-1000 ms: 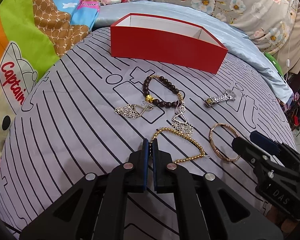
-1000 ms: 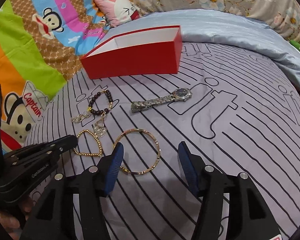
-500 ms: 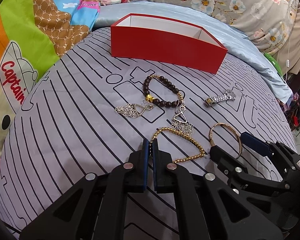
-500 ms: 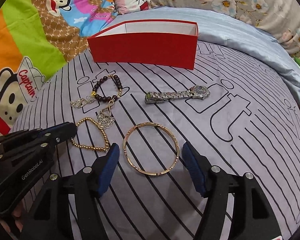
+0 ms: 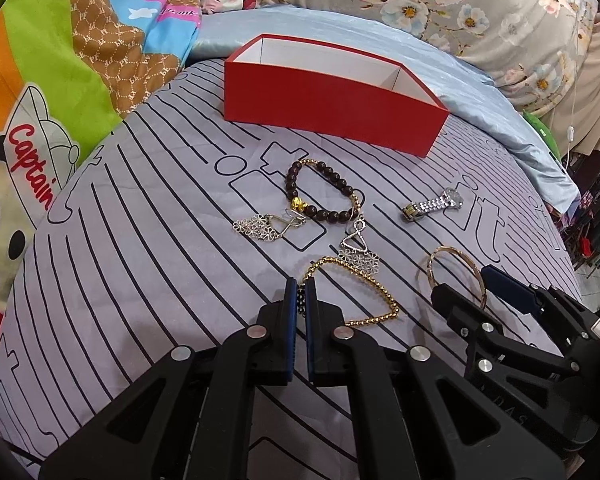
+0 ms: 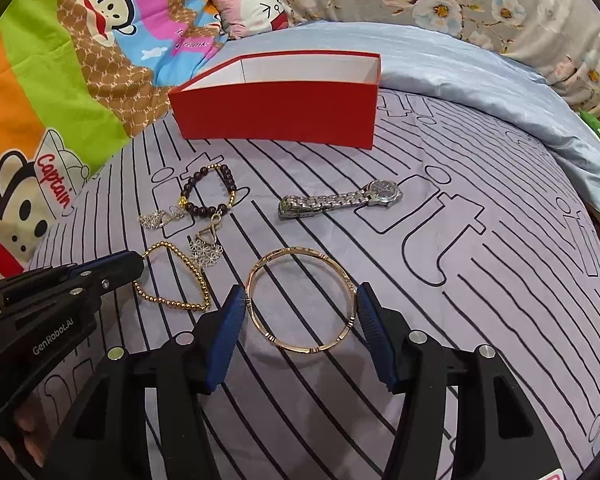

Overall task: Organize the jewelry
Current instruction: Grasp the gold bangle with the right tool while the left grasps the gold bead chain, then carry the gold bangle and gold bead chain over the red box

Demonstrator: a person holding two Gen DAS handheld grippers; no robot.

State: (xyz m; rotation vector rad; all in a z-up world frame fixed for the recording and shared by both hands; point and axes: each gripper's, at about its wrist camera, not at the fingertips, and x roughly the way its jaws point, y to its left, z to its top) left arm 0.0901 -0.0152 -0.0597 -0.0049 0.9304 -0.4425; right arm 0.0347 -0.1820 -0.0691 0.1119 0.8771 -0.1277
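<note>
A red open box stands at the back of the grey striped bedspread. In front of it lie a dark bead bracelet, two silver flower earrings, a silver watch, a gold bead bracelet and a gold bangle. My left gripper is shut on the near end of the gold bead bracelet. My right gripper is open, its fingers on either side of the bangle.
The bedspread is soft and rounded, falling away at its edges. A colourful cartoon blanket lies at the left, a light blue quilt and floral pillows behind the box. The two grippers are close together.
My right gripper has moved forward and down over the bangle, which now sits between its open fingers. My left gripper has stayed shut on the gold bead bracelet.
</note>
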